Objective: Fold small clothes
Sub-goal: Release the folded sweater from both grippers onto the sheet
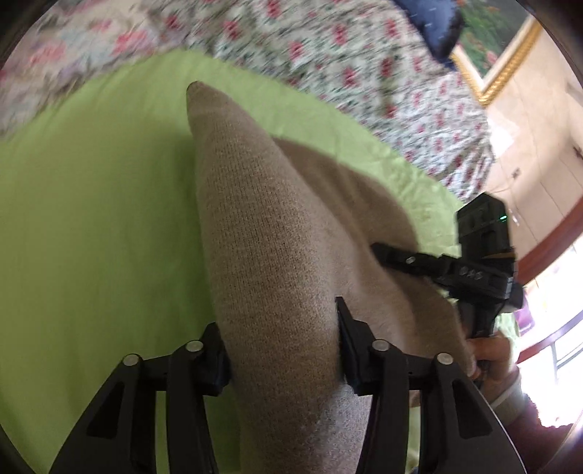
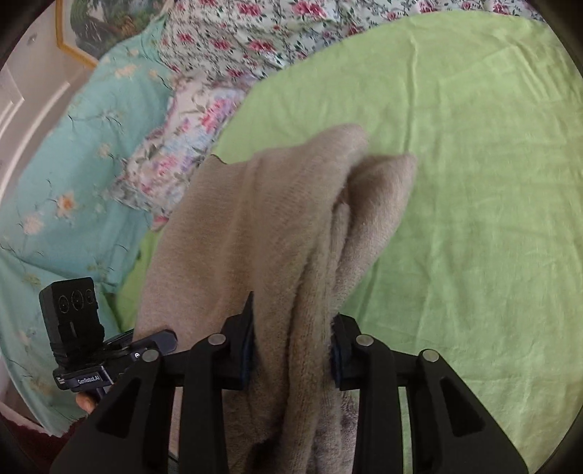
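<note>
A beige knitted garment is held up over a green cloth. My left gripper is shut on a fold of it, which rises ahead to a pointed tip. My right gripper is shut on another bunched part of the same garment, whose fleecy inner side shows. In the left wrist view the right gripper shows at the right, its fingers on the garment's edge. In the right wrist view the left gripper shows at the lower left beside the garment.
The green cloth lies on a bed with a floral cover and a turquoise floral quilt. A gold-framed picture hangs on the wall. A dark blue cloth lies at the far edge.
</note>
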`<state>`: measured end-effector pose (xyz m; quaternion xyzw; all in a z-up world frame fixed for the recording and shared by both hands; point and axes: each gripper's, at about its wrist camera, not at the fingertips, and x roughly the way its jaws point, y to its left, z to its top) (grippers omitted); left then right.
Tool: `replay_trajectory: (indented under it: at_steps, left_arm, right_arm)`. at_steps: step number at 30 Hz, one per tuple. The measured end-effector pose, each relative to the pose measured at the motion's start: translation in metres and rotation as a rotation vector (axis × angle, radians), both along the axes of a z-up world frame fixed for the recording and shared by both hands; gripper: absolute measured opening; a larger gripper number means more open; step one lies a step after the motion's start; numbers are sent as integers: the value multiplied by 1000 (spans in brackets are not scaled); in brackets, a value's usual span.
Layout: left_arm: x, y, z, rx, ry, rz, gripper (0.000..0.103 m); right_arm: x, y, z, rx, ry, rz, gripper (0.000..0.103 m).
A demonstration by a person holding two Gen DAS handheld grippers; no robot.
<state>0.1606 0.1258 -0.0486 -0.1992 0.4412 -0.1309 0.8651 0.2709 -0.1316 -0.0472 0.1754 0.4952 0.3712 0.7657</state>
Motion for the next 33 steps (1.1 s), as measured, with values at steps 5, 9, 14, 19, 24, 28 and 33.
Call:
replay_trajectory:
  at_steps: [5, 9, 14, 19, 24, 28, 33]
  left_arm:
    - [-5, 12, 0, -23, -2, 34, 77]
    - [-9, 25, 19, 8, -48, 92, 80]
    - [-7, 37, 31, 105, -78, 203, 63]
    - [-2, 22, 34, 168, -75, 170, 42]
    - [10, -6, 24, 288, -39, 107, 42]
    - [10, -13, 26, 319, -48, 93, 42]
    - [-17, -8, 42, 287, -74, 86, 43]
  right_arm:
    - [1, -11, 15, -81, -31, -45, 62]
    - [12, -27, 34, -33, -74, -136, 63]
    - [40, -3, 36, -44, -55, -122, 17]
    - [38, -7, 65, -53, -178, -183, 9]
    - [46, -12, 26, -147, -82, -194, 10]
    - [37, -25, 29, -100, -57, -223, 14]
    - [-10, -36, 64, -68, -136, -225, 26]
